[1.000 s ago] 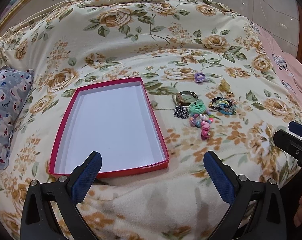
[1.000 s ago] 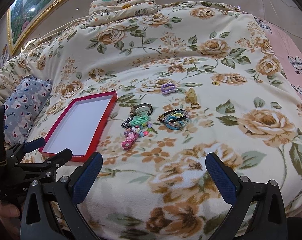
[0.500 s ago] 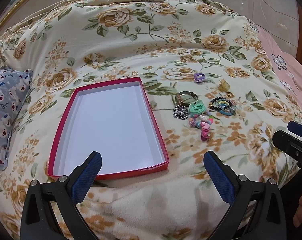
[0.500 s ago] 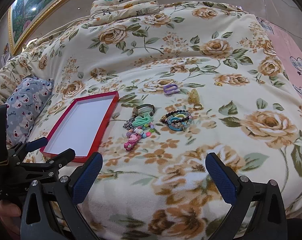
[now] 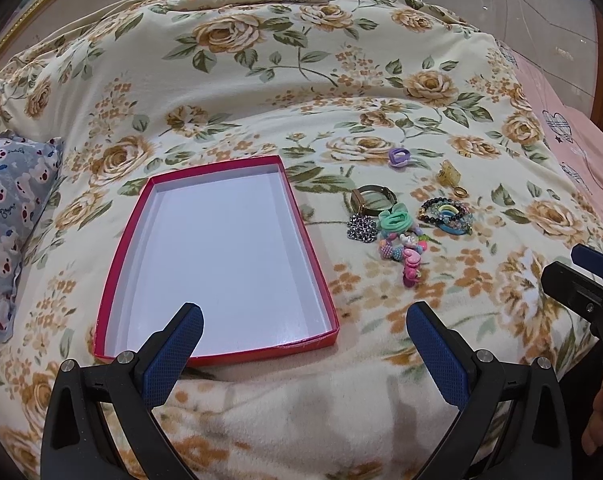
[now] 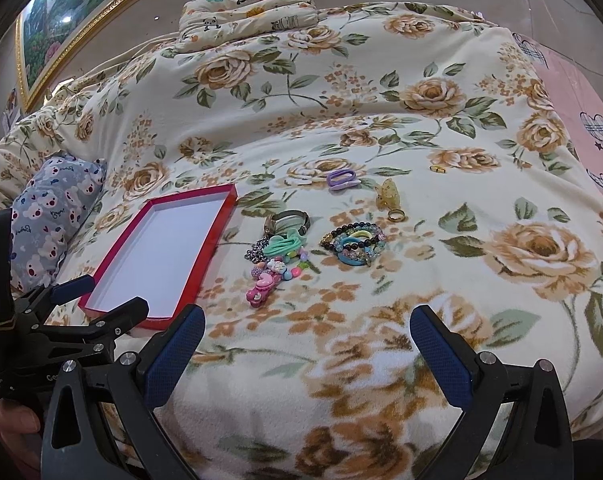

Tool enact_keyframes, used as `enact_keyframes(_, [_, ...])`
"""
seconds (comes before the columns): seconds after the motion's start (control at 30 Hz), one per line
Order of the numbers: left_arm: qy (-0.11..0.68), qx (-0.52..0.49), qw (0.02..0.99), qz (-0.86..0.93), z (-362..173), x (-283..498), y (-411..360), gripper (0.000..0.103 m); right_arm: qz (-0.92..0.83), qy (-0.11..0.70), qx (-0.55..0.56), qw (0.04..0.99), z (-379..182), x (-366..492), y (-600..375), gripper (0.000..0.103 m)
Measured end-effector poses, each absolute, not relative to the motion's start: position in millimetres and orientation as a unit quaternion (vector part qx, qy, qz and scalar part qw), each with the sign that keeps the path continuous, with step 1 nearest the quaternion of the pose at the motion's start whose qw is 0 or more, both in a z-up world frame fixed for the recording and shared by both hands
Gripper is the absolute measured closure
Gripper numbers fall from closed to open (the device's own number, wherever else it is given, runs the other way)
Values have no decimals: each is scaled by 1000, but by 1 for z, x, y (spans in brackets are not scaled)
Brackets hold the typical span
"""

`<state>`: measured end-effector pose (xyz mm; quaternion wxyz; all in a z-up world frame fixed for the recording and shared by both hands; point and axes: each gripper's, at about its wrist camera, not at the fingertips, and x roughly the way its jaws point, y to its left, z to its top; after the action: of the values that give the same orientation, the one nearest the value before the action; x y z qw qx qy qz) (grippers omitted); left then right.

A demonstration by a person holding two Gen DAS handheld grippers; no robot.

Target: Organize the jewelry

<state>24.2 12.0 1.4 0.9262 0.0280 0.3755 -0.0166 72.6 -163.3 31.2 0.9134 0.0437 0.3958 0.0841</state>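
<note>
You are holding both the left tongs [image 5: 303,336] and the right tongs [image 6: 307,338] spread wide, gripping nothing, while the jewelry [image 6: 289,252] is lying on the bed [image 6: 381,120] beside the red box [image 5: 317,280].

Jewelry loose on floral blanket; red tray beside it, nothing inside.

Shallow red tray [image 5: 217,256] with white floor lies flat, left of the jewelry cluster. Just right of it: metal bangle [image 5: 371,199], tilted, touching a dark sparkly flower piece [image 5: 361,229] and a mint-green hair tie [image 5: 396,220]. Below these, touching, a string of colourful chunky beads ending in a pink charm [image 5: 410,261]. To the right, apart, a stack of beaded bracelets on a blue ring [image 5: 447,214]. Farther back: purple clip [image 5: 398,157], amber claw clip [image 5: 448,172], gold ring [image 5: 459,191] just beside it. A second small gold ring [image 6: 438,168] lies well apart.
</note>
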Motion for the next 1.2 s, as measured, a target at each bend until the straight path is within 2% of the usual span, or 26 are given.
enact_keyframes(0.37, [385, 1, 923, -23, 4, 45, 24, 1, 83, 394, 54, 914, 34, 93, -169, 1])
enact_keyframes(0.57, [391, 9, 920, -32, 7, 65, 18, 1, 75, 407, 66, 908, 29, 109, -177, 9])
enact_keyframes(0.87, [413, 17, 908, -68, 3, 112, 4, 4, 56, 433, 83, 896, 13, 143, -198, 30])
enact_keyframes(1.1, [426, 13, 900, -86, -6, 152, -4, 10, 48, 463, 90, 880, -7, 176, -211, 62])
enact_keyframes(1.2, [431, 10, 898, -92, -11, 168, -7, 15, 44, 474, 95, 874, -16, 187, -216, 67])
